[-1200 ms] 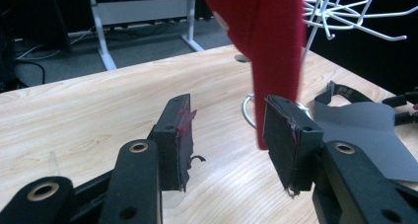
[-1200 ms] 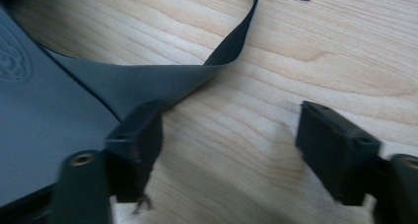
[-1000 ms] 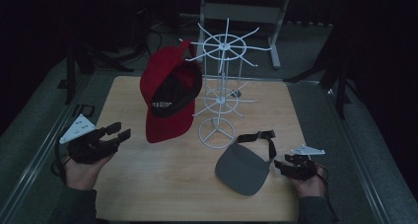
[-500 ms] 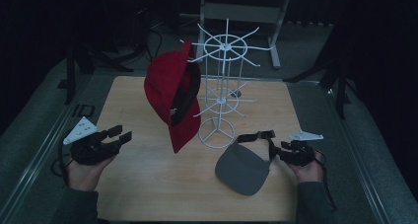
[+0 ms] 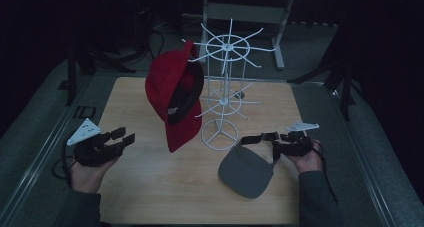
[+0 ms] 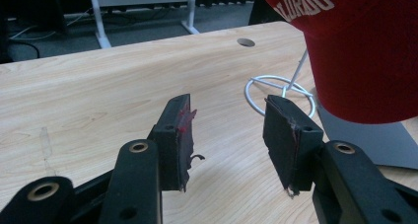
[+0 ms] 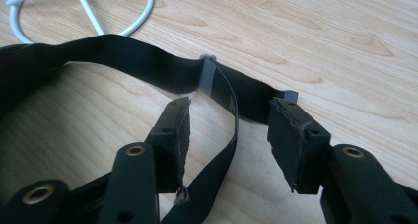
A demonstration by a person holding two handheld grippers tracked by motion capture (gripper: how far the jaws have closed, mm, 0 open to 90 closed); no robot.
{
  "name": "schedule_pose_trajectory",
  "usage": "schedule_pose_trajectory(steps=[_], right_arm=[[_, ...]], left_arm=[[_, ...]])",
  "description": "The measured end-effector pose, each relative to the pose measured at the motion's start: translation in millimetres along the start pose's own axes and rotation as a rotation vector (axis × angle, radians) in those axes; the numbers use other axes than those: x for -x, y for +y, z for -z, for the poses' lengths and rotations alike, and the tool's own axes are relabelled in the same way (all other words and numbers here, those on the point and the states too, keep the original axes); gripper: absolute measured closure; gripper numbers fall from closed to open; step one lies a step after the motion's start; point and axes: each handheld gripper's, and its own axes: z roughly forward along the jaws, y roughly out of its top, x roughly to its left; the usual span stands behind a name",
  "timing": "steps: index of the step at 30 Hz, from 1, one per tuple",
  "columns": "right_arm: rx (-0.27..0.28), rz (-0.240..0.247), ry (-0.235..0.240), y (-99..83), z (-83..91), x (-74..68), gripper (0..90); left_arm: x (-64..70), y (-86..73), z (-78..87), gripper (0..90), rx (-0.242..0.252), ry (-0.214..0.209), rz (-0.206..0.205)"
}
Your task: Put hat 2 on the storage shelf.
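Note:
A red cap [image 5: 172, 94] hangs on a white wire rack [image 5: 228, 48] in the middle of the wooden table [image 5: 150, 187]. The left gripper view shows the cap [image 6: 365, 51] close by at upper right. A grey visor [image 5: 246, 171] lies flat right of the rack's base, its black strap [image 5: 256, 137] looping towards the right. My left gripper [image 5: 124, 135] hovers open left of the cap, and nothing is between its pads [image 6: 229, 135]. My right gripper [image 5: 276, 146] is open at the strap, and a strap loop [image 7: 227, 110] lies between its fingers [image 7: 229, 135].
The rack's ring base [image 5: 220, 135] stands between cap and visor, and its wire arms stick out all round. It appears in the left gripper view [image 6: 276, 91] and the right gripper view [image 7: 79, 12]. A dark floor and table legs lie beyond the far edge.
The red cap has swung round on the rack. My right gripper has moved forward and left up to the visor's strap. The left gripper has barely moved.

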Motion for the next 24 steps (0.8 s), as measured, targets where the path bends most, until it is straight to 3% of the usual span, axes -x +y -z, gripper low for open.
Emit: schedule_pose_trajectory(steps=[20, 24], right_arm=[[-0.039, 0.041, 0.050, 14.6, -28.4, 8.2, 40.5], [-0.051, 0.061, 0.060, 17.6, -34.2, 8.8, 35.1]], left_arm=[[-0.6, -2.4, -3.4, 54.6, -0.008, -0.002, 0.011], [-1.6, -3.2, -2.7, 54.6, -0.007, 0.000, 0.015]])
